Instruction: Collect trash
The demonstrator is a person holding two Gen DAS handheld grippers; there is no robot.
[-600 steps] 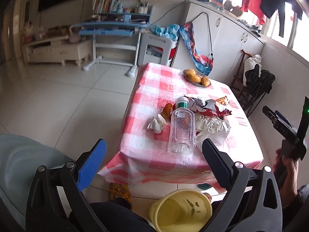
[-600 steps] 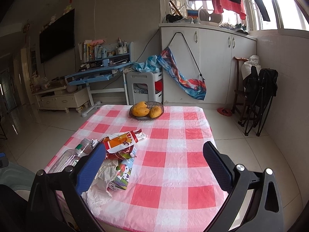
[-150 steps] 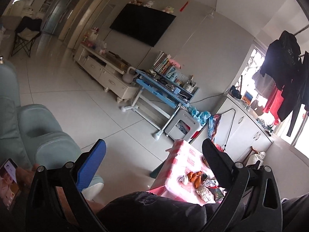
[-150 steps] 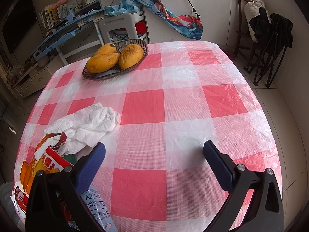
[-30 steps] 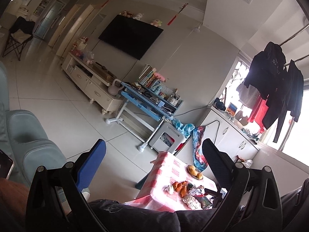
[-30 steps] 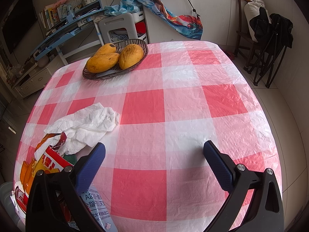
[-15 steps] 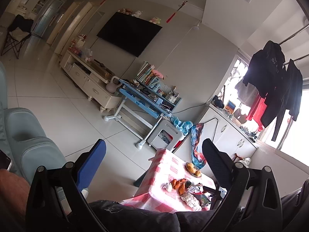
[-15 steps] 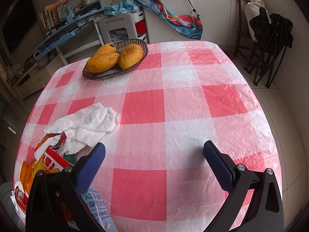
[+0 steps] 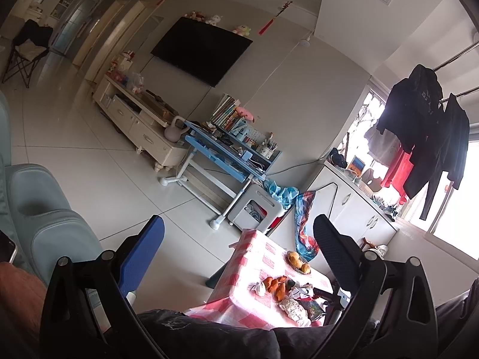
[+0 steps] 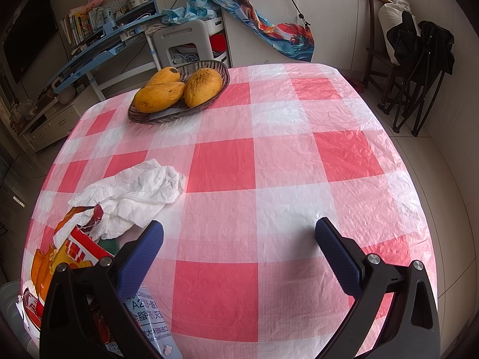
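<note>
This is a home, a living room. A big black TV (image 9: 201, 51) hangs on the wall, with a low cabinet (image 9: 140, 125) under it. Beside the cabinet stands a blue desk (image 9: 227, 155) full of books. Clothes (image 9: 425, 131) hang drying by the window.

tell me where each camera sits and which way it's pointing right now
Left wrist: on the left gripper, held back from the table and tilted up across the room at the TV and desk; its open fingers, a dark trouser leg and some forearm show.
Right wrist: on the right gripper, low over the checked tablecloth, facing the mango basket; only its open fingers show.
Shared: tablecloth, basket, crumpled tissue, desk.
</note>
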